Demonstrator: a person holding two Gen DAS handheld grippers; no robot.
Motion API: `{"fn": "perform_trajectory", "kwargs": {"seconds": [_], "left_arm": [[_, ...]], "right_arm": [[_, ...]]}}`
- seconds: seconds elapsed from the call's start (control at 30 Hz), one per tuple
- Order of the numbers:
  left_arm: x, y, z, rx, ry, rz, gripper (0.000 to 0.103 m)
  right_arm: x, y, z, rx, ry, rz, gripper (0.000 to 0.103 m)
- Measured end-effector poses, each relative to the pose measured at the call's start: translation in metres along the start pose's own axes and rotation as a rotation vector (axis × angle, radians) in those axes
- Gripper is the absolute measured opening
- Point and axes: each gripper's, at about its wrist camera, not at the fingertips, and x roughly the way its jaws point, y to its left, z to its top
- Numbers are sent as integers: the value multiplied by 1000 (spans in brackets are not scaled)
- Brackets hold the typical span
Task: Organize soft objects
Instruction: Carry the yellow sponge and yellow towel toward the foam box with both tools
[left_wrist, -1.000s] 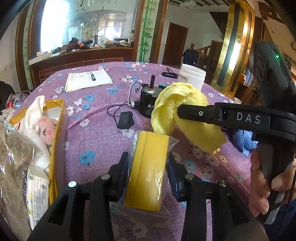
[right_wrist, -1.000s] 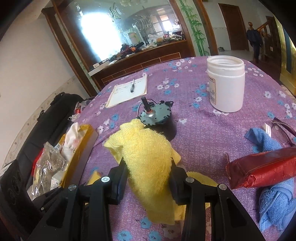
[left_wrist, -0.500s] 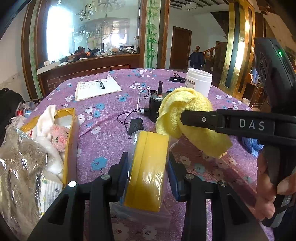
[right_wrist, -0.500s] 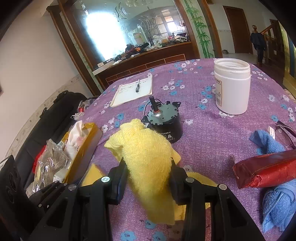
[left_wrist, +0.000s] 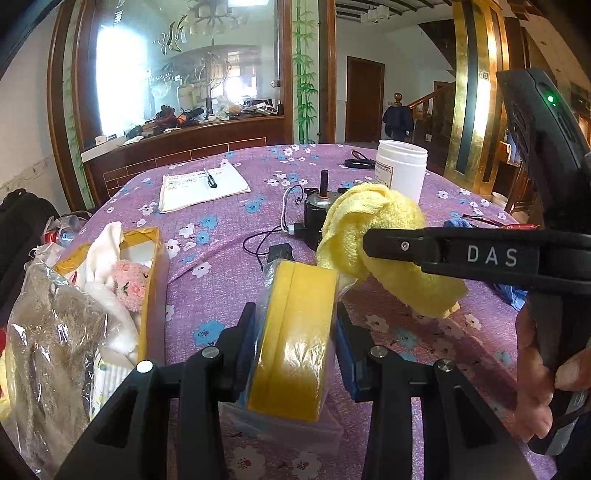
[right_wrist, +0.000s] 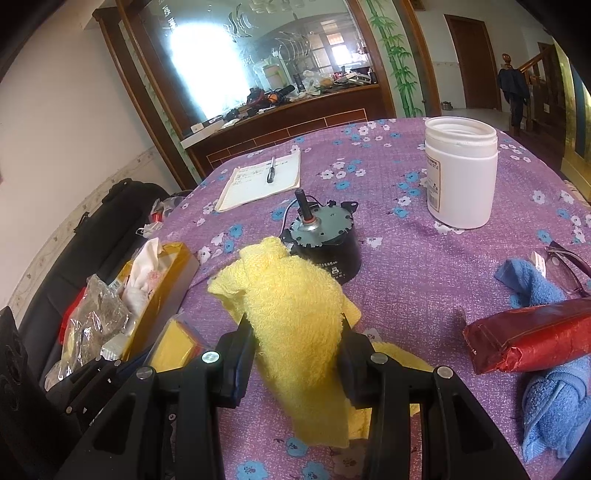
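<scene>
At the left edge of the table, a yellow box (left_wrist: 153, 280) stood open and already held a white cloth (left_wrist: 107, 251) and a pink plush toy (left_wrist: 129, 284), with a crinkled plastic bag (left_wrist: 48, 332) lying against it. Just right of the box, the left gripper (left_wrist: 293, 332) had its fingers clamped on a wrapped yellow sponge (left_wrist: 295, 332), held on edge above the purple flowered tablecloth (left_wrist: 207, 269). Further right, the right gripper (right_wrist: 297, 350) was closed on a yellow towel (right_wrist: 295, 317), which hung bunched between the fingers and draped down to the cloth, near a small black motor (right_wrist: 325, 243). A blue towel (right_wrist: 546, 391) lay under a red packet (right_wrist: 528, 343) at the far right, untouched. The step in hand looked like carrying both soft things to the box. Next, each load probably had to swing left over the box rim and be let go inside; the sponge sat nearer, so it likely went first, and the trailing towel would need lifting clear of the motor's wires.
</scene>
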Motion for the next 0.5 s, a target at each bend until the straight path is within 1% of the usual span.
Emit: {"fn": "perform_trajectory", "kwargs": {"seconds": [0.5], "left_arm": [[-5, -2, 0, 22, -32, 28, 38]], "right_arm": [[1, -1, -2, 0, -6, -20, 43]]}}
